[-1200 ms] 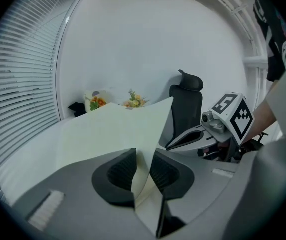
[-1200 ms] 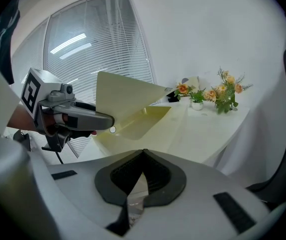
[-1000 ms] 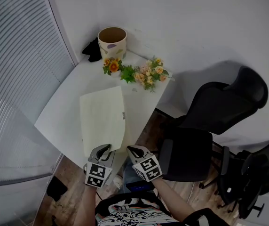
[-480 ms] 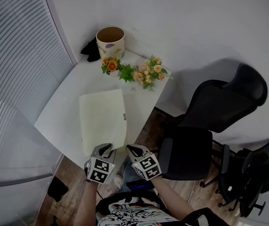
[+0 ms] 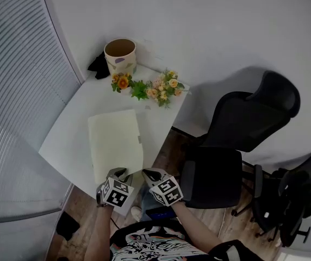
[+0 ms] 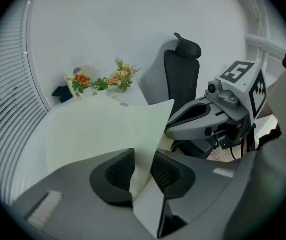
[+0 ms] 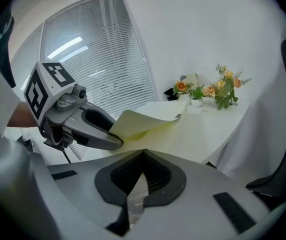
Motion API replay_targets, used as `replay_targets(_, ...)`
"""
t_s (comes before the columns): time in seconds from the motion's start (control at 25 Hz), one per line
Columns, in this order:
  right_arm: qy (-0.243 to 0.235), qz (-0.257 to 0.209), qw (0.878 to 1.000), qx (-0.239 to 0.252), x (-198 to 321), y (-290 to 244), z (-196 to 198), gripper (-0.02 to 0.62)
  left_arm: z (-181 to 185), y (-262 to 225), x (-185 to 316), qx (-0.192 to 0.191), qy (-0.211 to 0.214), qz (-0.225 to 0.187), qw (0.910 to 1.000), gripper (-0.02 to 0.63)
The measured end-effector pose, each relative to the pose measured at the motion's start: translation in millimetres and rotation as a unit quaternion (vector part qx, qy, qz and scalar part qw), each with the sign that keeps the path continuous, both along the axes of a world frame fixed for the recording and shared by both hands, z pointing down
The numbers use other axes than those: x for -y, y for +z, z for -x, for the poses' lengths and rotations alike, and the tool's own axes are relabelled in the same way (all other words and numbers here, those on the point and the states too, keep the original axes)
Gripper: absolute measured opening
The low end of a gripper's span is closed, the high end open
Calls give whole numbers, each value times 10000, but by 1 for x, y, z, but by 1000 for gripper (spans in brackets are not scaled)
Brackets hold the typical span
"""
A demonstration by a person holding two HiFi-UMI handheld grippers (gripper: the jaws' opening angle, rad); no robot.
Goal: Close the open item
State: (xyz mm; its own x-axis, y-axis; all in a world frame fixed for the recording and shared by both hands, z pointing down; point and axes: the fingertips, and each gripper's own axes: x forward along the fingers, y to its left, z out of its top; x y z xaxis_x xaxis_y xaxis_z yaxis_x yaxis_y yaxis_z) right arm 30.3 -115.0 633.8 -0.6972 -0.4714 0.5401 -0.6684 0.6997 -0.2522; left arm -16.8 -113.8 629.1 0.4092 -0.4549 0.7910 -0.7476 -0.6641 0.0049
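1. Hard to judge from the head view how the folder (image 5: 116, 144) lies: seen there only as a flat pale-yellow sheet on the near part of the table (image 5: 63, 132), with the near corner hidden under the left gripper (image 5: 117, 174).
2. Made plain only in the left gripper view: jaws clenched on the cover's near corner, with the thin sheet pinched between both ribbed pads (image 6: 117, 171).
3. Shown only in the right gripper view: cover raised off the lower leaf at that corner, with a brighter yellow gap beneath, so partly open.
4. Right gripper (image 5: 148, 173) just beside the left and apart from the folder; jaws pressed pad to pad, grasping nothing.
5. At the table's far end: cup (image 5: 120, 55), flowers (image 5: 150, 88), and a dark thing (image 5: 97, 65) behind the cup, too dim to name.
6. Chair (image 5: 242, 129) to the right, dark and short on detail.
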Motion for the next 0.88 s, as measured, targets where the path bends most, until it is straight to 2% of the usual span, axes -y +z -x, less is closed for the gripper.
replay_targets(0.16, -207, 24, 9998, -3, -1, 0, 0, 2, -3, 7, -2, 378, 315, 197, 9986, 91)
replay_targets(0.44, -222, 84, 9997, -31, 2, 0, 1, 2, -3, 9, 0, 464, 526, 577, 9959, 95)
replay_targets(0.6, -243, 112, 9996, -46, 1, 1, 1, 2, -4, 11, -1, 553, 571, 617, 9949, 95)
replay_targets(0.88, -275, 131, 9995, -35, 1, 0, 1, 2, -4, 9, -1, 456, 547, 645, 9954, 97)
